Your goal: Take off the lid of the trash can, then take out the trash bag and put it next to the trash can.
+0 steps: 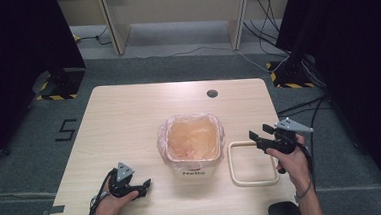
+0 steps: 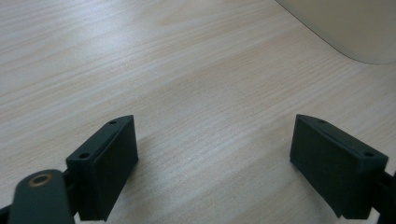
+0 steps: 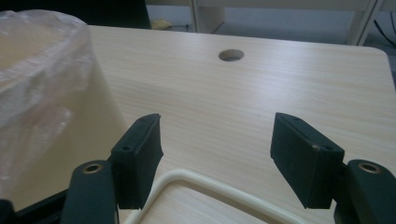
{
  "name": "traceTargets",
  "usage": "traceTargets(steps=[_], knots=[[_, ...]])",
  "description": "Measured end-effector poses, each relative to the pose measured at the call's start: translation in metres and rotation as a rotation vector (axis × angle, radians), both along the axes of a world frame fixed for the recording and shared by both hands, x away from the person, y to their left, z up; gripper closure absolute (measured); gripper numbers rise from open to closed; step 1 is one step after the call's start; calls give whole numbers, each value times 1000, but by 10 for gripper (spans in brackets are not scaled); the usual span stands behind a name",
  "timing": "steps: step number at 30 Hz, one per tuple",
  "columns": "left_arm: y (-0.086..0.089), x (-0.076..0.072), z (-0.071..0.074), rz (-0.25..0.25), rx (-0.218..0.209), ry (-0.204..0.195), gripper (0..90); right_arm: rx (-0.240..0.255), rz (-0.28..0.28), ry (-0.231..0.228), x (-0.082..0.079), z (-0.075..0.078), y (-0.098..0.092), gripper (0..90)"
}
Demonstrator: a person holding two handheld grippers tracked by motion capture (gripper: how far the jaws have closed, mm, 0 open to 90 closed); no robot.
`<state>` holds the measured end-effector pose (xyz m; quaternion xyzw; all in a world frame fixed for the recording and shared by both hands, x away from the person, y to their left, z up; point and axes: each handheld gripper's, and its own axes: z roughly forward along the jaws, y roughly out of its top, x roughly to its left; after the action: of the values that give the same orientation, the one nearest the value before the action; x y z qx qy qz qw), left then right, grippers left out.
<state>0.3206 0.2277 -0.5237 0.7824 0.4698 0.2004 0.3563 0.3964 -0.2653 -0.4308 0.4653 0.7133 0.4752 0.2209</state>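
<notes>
A cream bin [image 1: 193, 150] lined with a clear plastic bag [image 1: 190, 121] stands near the middle of the worktop [image 1: 129, 121], the bag's edge folded out over the rim. Its matching rectangular ring [image 1: 252, 164] lies flat on the worktop just to the right of the bin, apart from it; judged from this layout, the ring is meant to press over the rim and pin the liner down.

The right claw [image 1: 256, 134] hangs above the ring's far left corner, released and empty, jaws spread wide. The left claw [image 1: 144, 185] rests low by the bin's near left side, also released and holding nothing, probably parked until the bin needs steadying.

The high view gives the overall layout and the "Hello" label on the bin's front. The right gripper view adds the ring's [image 3: 210, 189] rounded corner lying clear below the jaws, untouched, with the bag's [image 3: 35, 70] crinkled film alongside. The left gripper view confirms bare wood between its jaws and a corner of the bin's [image 2: 355, 28] wall ahead.
</notes>
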Motion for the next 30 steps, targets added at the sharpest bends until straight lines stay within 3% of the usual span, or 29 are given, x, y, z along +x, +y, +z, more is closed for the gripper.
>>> traceTargets(steps=[18,30], knots=[[0,0,0,0,0,0,141,42,112,-42,1,24,40,327],[0,0,0,0,0,0,141,39,140,-43,2,28,50,320]])
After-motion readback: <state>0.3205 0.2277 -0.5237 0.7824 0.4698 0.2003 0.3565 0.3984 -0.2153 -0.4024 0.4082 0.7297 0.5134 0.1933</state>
